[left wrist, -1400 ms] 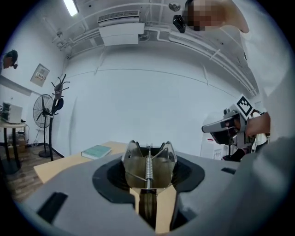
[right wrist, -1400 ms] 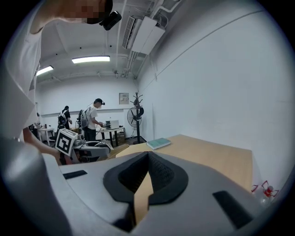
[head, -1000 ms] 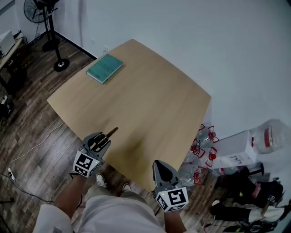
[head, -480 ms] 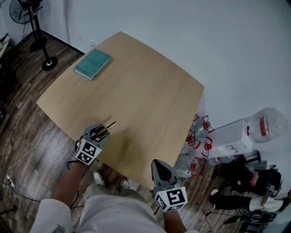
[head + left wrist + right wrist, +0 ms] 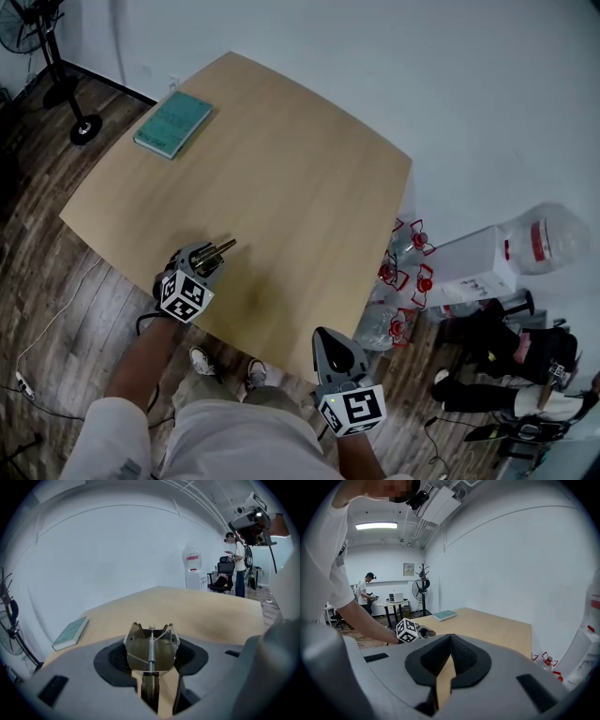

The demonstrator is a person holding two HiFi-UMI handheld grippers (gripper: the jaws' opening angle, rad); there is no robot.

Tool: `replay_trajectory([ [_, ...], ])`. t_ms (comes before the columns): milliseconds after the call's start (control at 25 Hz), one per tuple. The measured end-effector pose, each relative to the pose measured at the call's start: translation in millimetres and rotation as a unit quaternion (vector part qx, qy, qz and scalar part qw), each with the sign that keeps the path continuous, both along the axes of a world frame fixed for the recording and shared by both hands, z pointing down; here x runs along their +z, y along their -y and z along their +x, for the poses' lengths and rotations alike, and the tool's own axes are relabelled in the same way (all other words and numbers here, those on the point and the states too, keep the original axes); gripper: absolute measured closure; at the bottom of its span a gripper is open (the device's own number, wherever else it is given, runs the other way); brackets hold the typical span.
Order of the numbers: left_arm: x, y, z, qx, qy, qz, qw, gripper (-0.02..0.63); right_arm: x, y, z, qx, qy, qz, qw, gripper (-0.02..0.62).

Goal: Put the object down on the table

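Jaws of my left claw point(image 5: 202, 259) are clamped on the thing I have to set down, a brass-coloured metal spring tool point(image 5: 151, 645): two folded plates with a coil spring running up the middle between them. Its lower stem sits between my pads and its wider end sticks out past the tips. From above, its long axis follows the line of the claw and points away from me, up and to the right across the table point(image 5: 281, 159). The claw itself tilts nose-down, so the tool's free end is the part lowest and nearest the wood. It hangs over the near left stretch of the tabletop, just inside the edge closest to me, with bare wood ahead of it and on both sides. Whether the tip already touches the surface I cannot tell; a faint shadow lies on the wood just to its right, so I judge it close above. The move ahead turns on that: the table lies straight below and in front of the tool, so lowering along this line should lay it flat along the same axis before I let go. My right claw point(image 5: 450, 639) is empty, its pads pressed together, and it waits off the near corner of the table, well apart. A green book point(image 5: 173, 124) lies at the far left corner, well clear of all this.
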State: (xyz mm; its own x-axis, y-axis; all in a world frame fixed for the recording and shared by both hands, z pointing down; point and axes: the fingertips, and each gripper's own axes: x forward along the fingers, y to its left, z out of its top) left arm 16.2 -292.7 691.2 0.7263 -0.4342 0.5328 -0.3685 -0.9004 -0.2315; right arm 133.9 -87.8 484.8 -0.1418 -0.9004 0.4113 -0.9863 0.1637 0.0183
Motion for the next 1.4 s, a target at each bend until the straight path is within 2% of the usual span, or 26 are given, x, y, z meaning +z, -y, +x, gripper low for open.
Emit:
replay_trajectory([
  [160, 23, 6, 4, 0.025, 0.062, 0.016, 0.9976, 0.408, 0, -6, 2, 0.01, -0.005, -0.002, 1.0, 0.597],
  [640, 53, 13, 21, 0.055, 0.14, 0.031, 0.9881, 0.408, 0, -30, 27, 0.062, -0.017, -0.007, 0.998, 0.597],
  [840, 65, 14, 29, 0.103, 0.191, 0.03, 0.9756, 0.405, 4, -38, 29, 0.072, -0.015, -0.01, 0.997, 0.597],
  [1040, 65, 9, 29, 0.12, 0.187, 0.012, 0.9748, 0.386, 3, -42, 28, 0.076, -0.013, -0.007, 0.997, 0.597],
  [1400, 68, -10, 33, 0.129, 0.141, -0.047, 0.9806, 0.354, 1, -48, 33, 0.08, -0.009, -0.002, 0.997, 0.597],
])
